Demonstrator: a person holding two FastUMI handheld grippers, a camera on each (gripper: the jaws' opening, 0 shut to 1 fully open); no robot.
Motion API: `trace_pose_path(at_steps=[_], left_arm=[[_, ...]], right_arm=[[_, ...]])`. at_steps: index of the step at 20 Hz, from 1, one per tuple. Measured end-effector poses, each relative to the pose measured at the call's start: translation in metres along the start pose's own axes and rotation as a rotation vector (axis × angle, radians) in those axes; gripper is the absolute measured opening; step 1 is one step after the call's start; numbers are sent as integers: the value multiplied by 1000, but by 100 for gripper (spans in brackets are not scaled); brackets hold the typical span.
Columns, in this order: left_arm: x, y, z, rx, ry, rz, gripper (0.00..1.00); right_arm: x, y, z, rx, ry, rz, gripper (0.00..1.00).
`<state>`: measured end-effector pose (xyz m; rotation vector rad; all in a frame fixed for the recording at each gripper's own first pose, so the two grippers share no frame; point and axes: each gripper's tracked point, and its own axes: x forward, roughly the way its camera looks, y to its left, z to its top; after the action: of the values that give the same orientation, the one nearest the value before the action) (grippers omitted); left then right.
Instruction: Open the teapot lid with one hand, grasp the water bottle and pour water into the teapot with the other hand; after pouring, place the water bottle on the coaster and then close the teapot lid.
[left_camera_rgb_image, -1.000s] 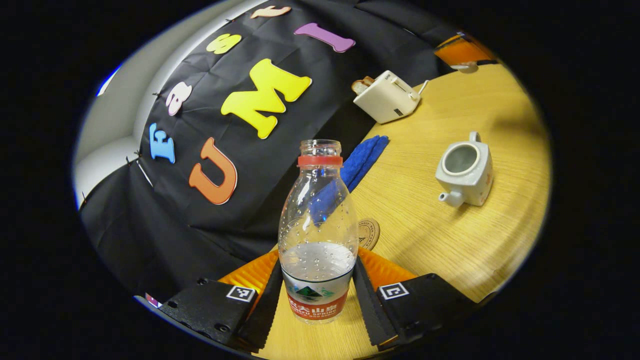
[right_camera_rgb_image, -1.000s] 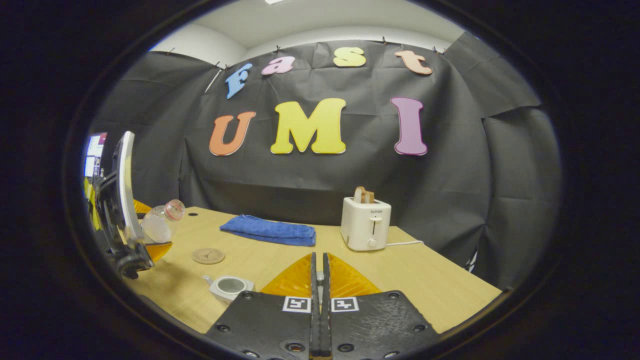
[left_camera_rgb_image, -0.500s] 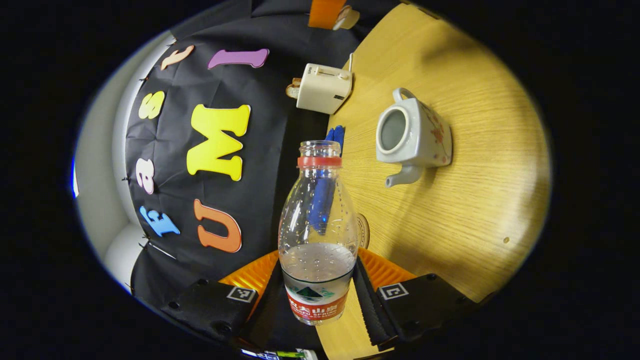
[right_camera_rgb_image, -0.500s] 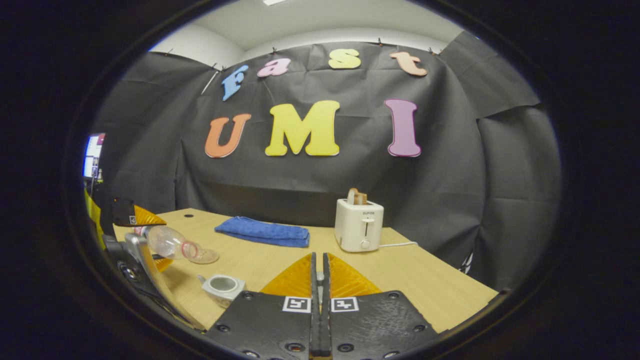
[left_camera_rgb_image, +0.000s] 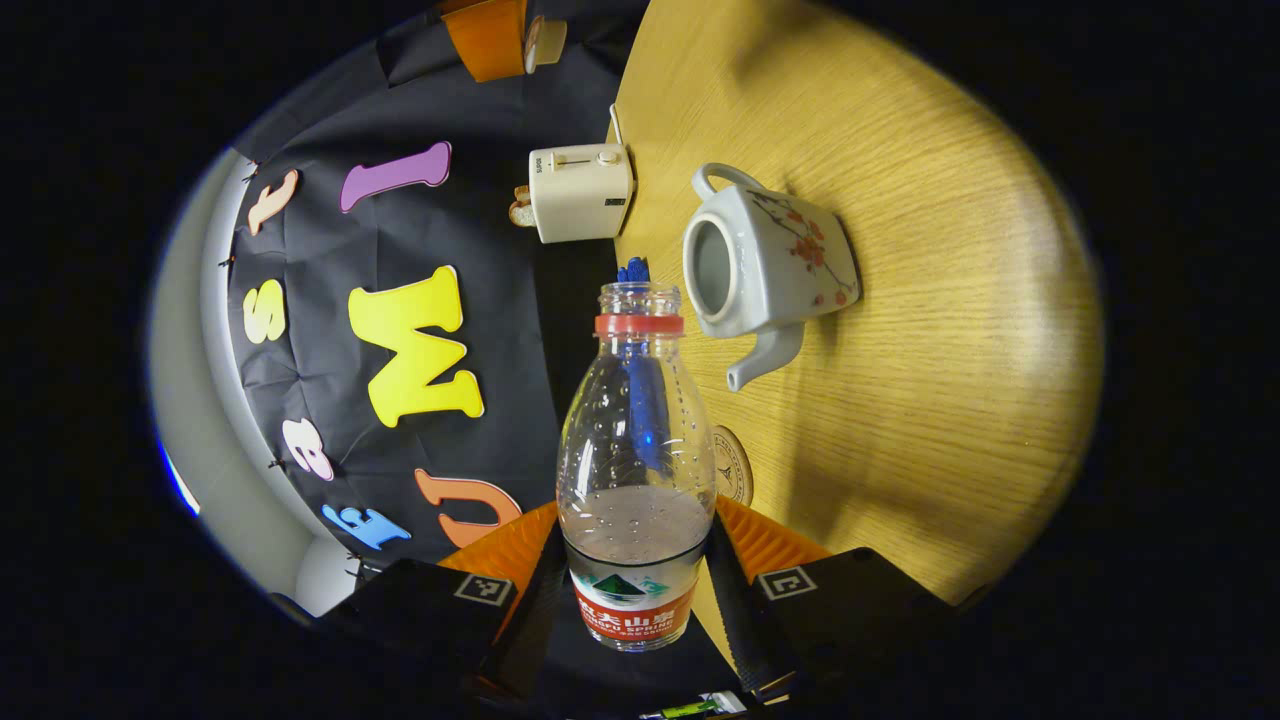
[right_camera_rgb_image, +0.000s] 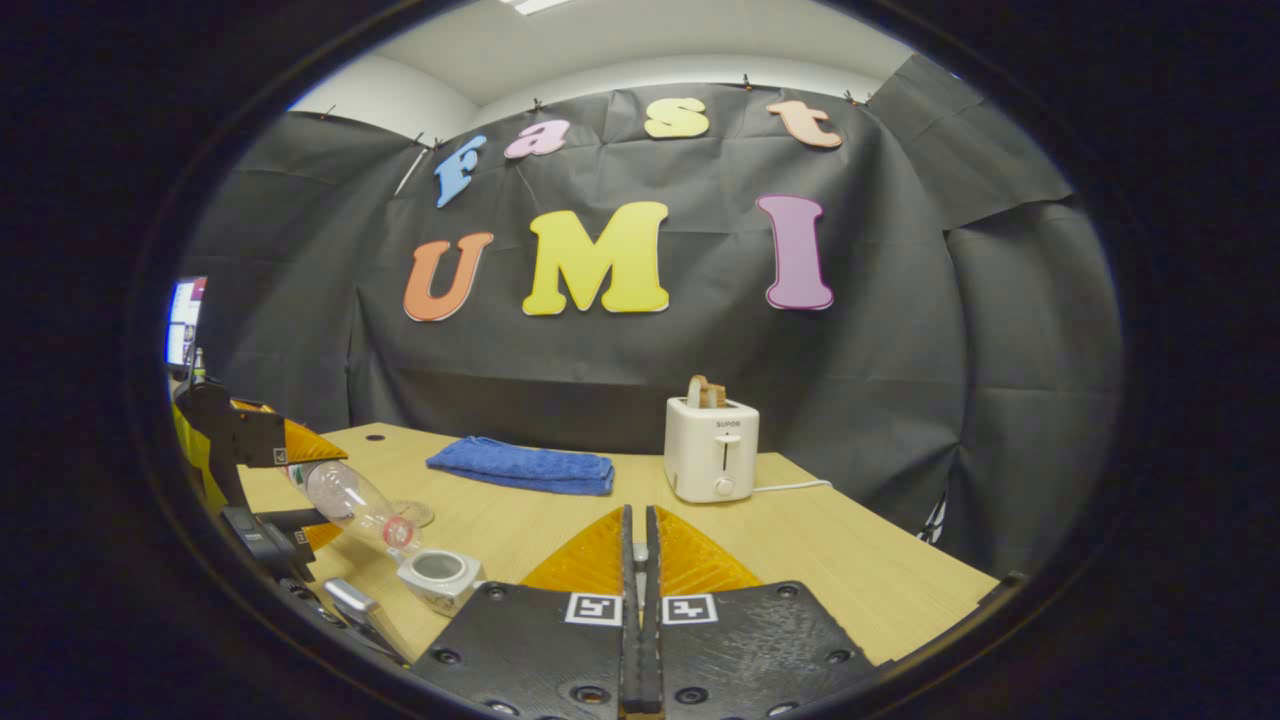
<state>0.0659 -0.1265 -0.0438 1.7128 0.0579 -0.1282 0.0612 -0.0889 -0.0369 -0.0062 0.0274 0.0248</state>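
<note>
We see the left gripper (left_camera_rgb_image: 636, 590) clamping the water bottle (left_camera_rgb_image: 633, 470) between both fingers, tilted mouth-first at the open teapot (left_camera_rgb_image: 765, 262).

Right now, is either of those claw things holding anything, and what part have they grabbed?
The left gripper holds the water bottle by its labelled lower body, a finger on each side. The right gripper is closed; whether it pinches anything cannot be told.

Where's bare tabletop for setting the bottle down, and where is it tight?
Free: the table right of the toaster, and the strip between the blue towel and the teapot. Crowded: the left edge, where the left gripper tips the water bottle over the teapot, with the coaster just behind.
</note>
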Motion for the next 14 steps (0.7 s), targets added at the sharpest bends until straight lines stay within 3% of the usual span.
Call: trace_pose_path(at_steps=[5,14], left_arm=[[-3,13,5,134,-8,19,74],[9,27,3,231,-2,21,74]], right_arm=[[0,0,2,-4,1,-5,0],[-1,-1,1,-2,0,2,0]])
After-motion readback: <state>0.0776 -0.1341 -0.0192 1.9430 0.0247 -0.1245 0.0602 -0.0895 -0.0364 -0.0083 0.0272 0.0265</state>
